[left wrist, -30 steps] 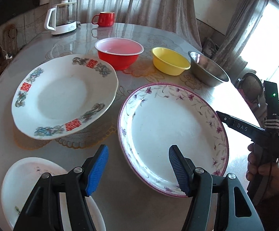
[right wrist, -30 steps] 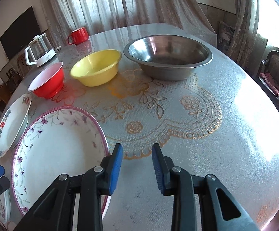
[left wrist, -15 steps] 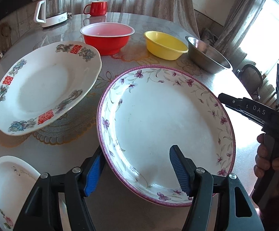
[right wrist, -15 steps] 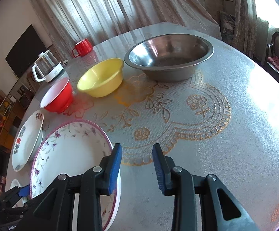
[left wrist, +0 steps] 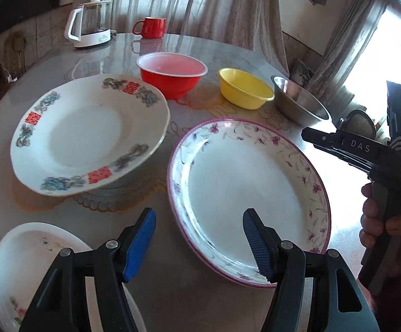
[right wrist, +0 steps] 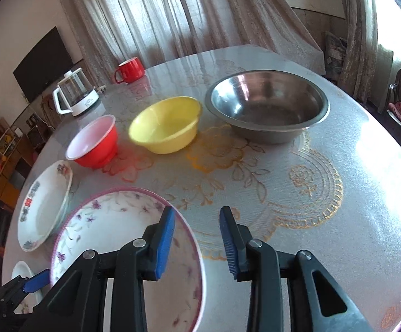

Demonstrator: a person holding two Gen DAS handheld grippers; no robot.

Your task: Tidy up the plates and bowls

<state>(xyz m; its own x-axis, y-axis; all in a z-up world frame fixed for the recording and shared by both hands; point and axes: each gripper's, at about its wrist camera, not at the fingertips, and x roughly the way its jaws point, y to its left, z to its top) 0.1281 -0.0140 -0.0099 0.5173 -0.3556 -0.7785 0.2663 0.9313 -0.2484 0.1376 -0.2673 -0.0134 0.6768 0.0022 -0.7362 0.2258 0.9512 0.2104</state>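
The left claw [left wrist: 197, 244] is hanging spread wide above the near part of the desk [left wrist: 159, 298], gripping nothing; its right blue pad is sitting over the near rim of the purple-flowered plate [left wrist: 244, 193], its left pad over bare desk between that plate and the small white plate [left wrist: 34, 260] at the lower left. The right claw [right wrist: 197, 244] is also standing apart and holding nothing, its left pad hovering over the far right edge of the purple-flowered plate [right wrist: 112, 238] and its right pad over the gold-patterned desk [right wrist: 311, 193] cover. In the left wrist view the right claw's body is showing at the right edge, gripped by the person's right hand [left wrist: 380, 221]. Left of the purple-flowered plate, the plate with red characters and blue flowers [left wrist: 89, 135] is sitting tilted, its near edge raised off the desk. Behind the plates, three bowls are lining up in a row: the red bowl [left wrist: 172, 73], the yellow bowl [left wrist: 244, 88] and the steel bowl [right wrist: 267, 108], each apart from its neighbour. At the far edge a glass kettle [left wrist: 89, 23] and a red mug [left wrist: 150, 27] are standing before the curtains [right wrist: 172, 13].
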